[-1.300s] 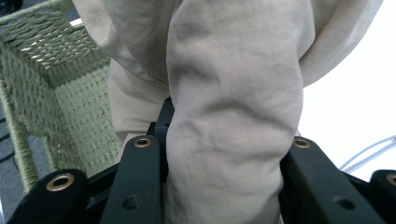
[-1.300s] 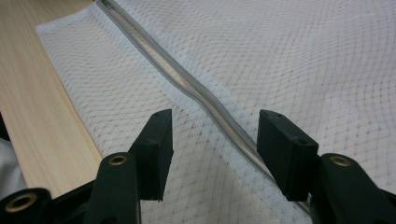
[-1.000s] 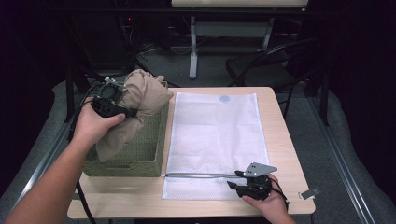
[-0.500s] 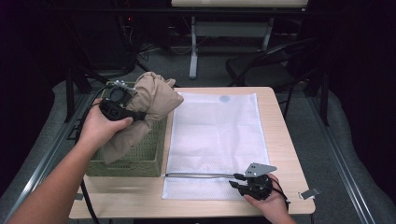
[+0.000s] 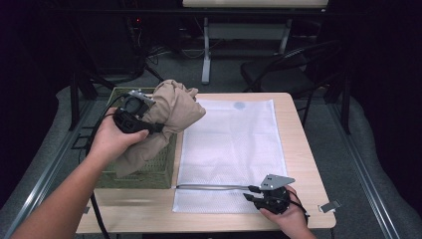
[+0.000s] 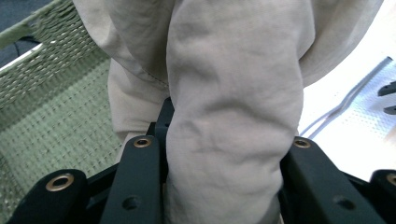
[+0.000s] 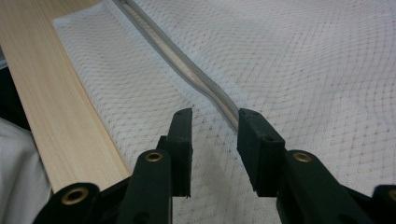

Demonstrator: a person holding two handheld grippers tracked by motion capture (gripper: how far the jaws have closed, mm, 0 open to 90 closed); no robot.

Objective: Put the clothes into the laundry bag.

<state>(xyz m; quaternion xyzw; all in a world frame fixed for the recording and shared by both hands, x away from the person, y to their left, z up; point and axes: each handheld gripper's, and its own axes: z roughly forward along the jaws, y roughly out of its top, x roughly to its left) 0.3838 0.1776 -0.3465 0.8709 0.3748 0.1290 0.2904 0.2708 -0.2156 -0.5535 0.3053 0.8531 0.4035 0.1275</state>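
A crumpled beige garment [image 5: 174, 107] hangs above the right side of a green woven basket [image 5: 149, 174]. My left gripper [image 5: 158, 128] is shut on it, and in the left gripper view the cloth [image 6: 233, 84] bulges between the two black jaws over the basket's floor [image 6: 51, 116]. A white mesh bag [image 5: 231, 144] lies flat on the wooden table [image 5: 293, 119]. My right gripper [image 5: 250, 193] rests low at the bag's near edge, by the end of its grey zipper [image 5: 209, 187]. Its jaws have just been closing and stand apart over the mesh [image 7: 303, 70], with the zipper [image 7: 187, 70] running up to the right jaw.
A small metal clip [image 5: 330, 205] lies at the table's front right corner. A dark chair [image 5: 283, 69] and a table leg stand on the floor behind. A round grey patch [image 5: 240, 105] marks the bag's far end.
My left hand has carried the garment up and to the right, toward the mesh bag. The right hand has stayed at the bag's near edge.
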